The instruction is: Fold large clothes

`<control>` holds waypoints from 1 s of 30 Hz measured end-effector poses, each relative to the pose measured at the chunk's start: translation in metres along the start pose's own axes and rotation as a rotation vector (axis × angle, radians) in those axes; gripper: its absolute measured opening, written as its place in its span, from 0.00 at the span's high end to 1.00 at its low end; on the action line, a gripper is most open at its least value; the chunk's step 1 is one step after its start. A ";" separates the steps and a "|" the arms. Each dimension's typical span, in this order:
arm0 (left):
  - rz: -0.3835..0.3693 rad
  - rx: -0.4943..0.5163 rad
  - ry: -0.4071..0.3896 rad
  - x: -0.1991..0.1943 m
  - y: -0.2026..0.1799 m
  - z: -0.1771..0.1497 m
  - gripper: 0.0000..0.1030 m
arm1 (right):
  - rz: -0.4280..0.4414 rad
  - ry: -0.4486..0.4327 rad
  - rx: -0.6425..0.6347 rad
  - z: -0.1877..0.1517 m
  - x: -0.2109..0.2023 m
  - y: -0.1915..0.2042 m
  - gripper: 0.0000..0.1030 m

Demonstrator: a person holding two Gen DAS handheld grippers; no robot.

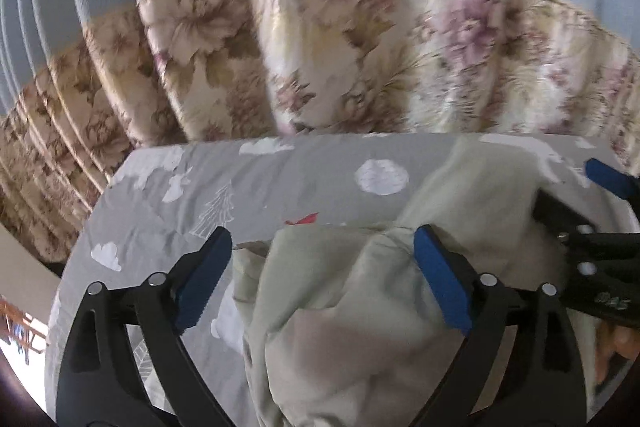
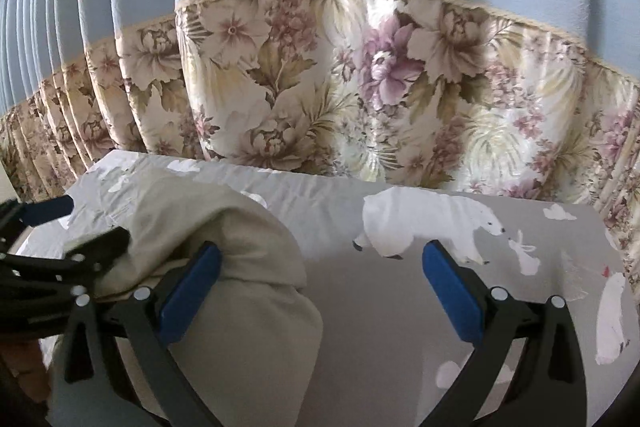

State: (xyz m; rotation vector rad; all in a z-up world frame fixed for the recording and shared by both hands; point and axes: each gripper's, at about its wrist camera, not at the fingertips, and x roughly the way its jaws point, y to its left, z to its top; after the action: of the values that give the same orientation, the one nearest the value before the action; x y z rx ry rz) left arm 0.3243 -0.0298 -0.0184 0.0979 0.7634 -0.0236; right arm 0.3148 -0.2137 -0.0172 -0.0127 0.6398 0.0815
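Note:
A pale green-beige garment [image 1: 320,327] lies bunched in soft folds on a grey bed sheet [image 1: 280,179] printed with white clouds, trees and bears. My left gripper [image 1: 322,267] hangs over its middle with the jaws wide apart and cloth below the gap, not pinched. My right gripper [image 2: 320,267] is open too, over bare sheet [image 2: 360,327]. Its left finger [image 2: 192,291] stands at the edge of the garment [image 2: 200,211]. Each gripper shows at the side of the other's view: the right gripper [image 1: 576,199] and the left gripper [image 2: 76,225].
A pleated curtain [image 2: 320,87], floral below and plain blue above, hangs right behind the bed's far edge. A person's hand [image 1: 616,343] holds the right gripper's handle. The bed's left edge drops off toward a lit floor area [image 1: 20,331].

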 end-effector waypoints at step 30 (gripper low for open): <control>-0.091 -0.058 0.031 -0.058 0.019 -0.073 0.05 | 0.041 0.013 -0.168 -0.097 -0.123 0.039 0.02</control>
State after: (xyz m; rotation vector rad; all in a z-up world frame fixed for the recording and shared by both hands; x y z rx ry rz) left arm 0.2336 -0.0042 -0.0293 0.0084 0.7986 -0.0869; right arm 0.1556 -0.1875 -0.0211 -0.1625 0.6449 0.1747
